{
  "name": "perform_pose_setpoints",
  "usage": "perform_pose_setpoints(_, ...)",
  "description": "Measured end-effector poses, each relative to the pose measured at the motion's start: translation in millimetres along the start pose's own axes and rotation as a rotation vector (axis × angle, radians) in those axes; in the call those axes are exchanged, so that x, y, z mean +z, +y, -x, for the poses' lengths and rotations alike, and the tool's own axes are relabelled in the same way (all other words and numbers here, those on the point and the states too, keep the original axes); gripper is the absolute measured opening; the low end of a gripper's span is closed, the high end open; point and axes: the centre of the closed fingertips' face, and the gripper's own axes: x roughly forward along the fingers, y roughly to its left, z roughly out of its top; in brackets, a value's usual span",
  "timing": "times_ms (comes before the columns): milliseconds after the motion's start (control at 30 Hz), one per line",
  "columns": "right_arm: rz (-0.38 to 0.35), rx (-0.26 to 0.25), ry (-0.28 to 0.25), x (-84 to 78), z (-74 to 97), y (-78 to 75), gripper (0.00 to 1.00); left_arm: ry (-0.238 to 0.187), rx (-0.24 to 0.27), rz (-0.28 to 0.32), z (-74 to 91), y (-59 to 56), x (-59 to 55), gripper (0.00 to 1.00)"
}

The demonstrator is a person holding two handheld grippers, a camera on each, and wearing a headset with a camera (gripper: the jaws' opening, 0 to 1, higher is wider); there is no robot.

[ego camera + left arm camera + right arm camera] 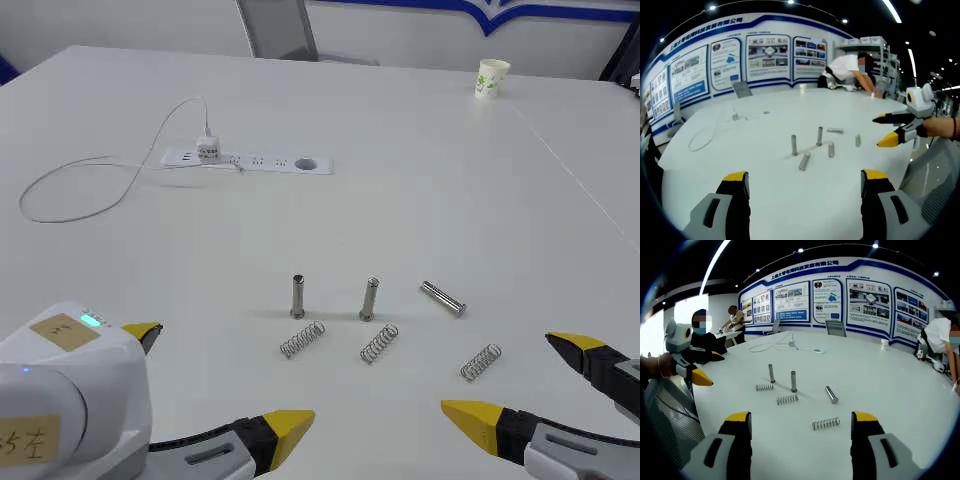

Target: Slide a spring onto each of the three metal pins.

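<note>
The left tongs (pixel 215 378) and right tongs (pixel 512 378), black with yellow tips, both gape open and hold nothing above the white counter (pixel 420 180). Beyond them a silver metal pin (pixel 297 296) stands upright. A second pin (pixel 369 299) stands upright to its right, and a third pin (pixel 443 298) lies flat. Just in front of each lies a loose spring of coiled wire: the left spring (pixel 302 339), middle spring (pixel 379 343) and right spring (pixel 481 362).

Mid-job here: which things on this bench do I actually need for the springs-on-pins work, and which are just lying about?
Job: left upright pin, middle upright pin, lying pin; left spring, middle spring, right spring.
Lying about: power strip, white cable, paper cup.
</note>
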Motion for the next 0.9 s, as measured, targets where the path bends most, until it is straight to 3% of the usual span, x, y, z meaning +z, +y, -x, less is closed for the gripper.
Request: perform_pose_setpoints(900,0.006,0.006,0.001,0.4,0.6,1.1,0.81,-0.005,-0.008,-0.006,0.1,-3.0,2.2,0.93)
